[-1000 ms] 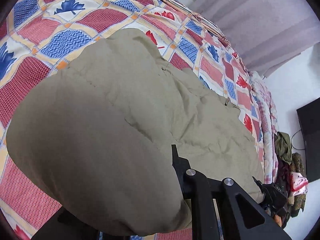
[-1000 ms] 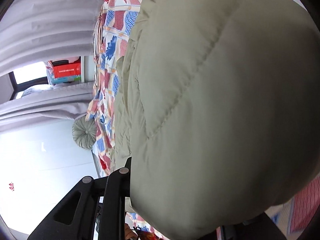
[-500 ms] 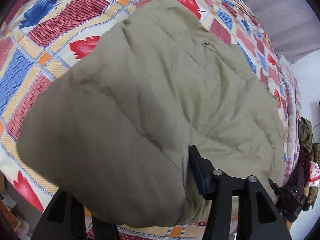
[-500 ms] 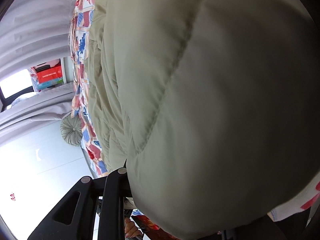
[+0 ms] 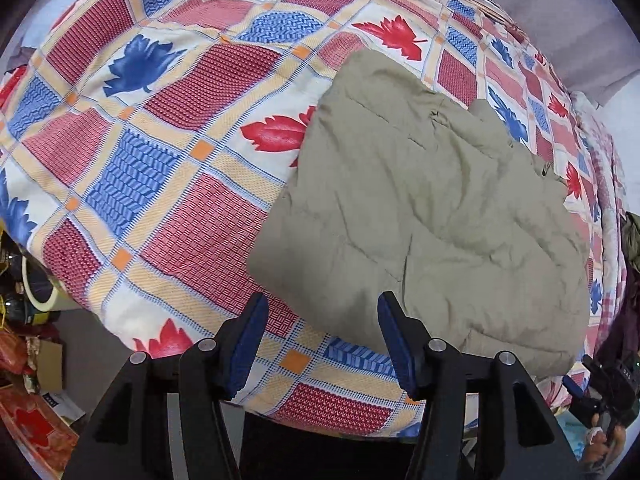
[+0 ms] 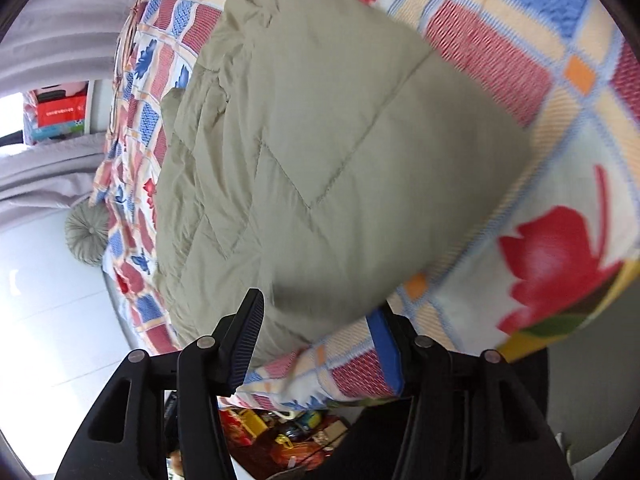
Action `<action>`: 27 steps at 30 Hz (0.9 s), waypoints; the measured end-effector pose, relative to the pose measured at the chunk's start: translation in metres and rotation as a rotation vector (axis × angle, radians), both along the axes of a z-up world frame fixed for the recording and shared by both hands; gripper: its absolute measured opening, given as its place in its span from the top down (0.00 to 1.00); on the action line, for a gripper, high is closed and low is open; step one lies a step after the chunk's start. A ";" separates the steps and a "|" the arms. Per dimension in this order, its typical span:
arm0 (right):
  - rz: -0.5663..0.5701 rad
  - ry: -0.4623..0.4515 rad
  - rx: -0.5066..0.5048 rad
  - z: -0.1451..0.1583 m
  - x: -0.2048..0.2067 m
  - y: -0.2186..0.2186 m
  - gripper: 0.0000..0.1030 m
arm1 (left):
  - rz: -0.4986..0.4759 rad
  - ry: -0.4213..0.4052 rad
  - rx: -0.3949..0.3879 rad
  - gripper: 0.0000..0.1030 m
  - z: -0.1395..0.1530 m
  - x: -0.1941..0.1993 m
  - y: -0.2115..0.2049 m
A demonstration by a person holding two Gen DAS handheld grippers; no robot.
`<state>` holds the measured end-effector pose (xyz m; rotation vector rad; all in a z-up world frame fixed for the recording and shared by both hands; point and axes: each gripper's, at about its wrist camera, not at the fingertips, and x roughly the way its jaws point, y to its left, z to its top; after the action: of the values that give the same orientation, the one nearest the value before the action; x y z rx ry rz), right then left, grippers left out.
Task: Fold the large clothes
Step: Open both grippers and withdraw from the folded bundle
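An olive quilted jacket (image 5: 432, 216) lies folded on the patterned bedspread (image 5: 168, 152), near the bed's front edge. It also shows in the right wrist view (image 6: 320, 160). My left gripper (image 5: 322, 344) is open and empty, just off the jacket's near edge. My right gripper (image 6: 316, 340) is open and empty too, with the jacket's near edge lying just beyond its blue-padded fingers (image 6: 384, 344). The right gripper also shows at the far right of the left wrist view (image 5: 596, 396).
The bed's front edge drops off just below both grippers. Cluttered boxes and bags (image 5: 24, 380) lie on the floor at the left. A round grey cushion (image 6: 86, 232) sits beyond the bed. Grey curtains (image 6: 48, 40) hang behind.
Both grippers have let go of the jacket and opened. They have drawn back toward the bed's front edge, and the jacket now lies flat on the bedspread.
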<state>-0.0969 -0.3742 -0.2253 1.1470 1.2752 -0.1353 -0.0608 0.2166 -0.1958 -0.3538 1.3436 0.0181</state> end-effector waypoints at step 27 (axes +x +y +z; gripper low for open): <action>0.370 -0.079 -0.256 0.042 0.064 0.115 0.35 | -0.206 -0.014 0.063 0.00 -0.005 0.054 -0.054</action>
<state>-0.0331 -0.2591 -0.1836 0.6788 1.3349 0.0222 -0.0066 0.1627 -0.2005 -0.1610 1.3573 -0.1133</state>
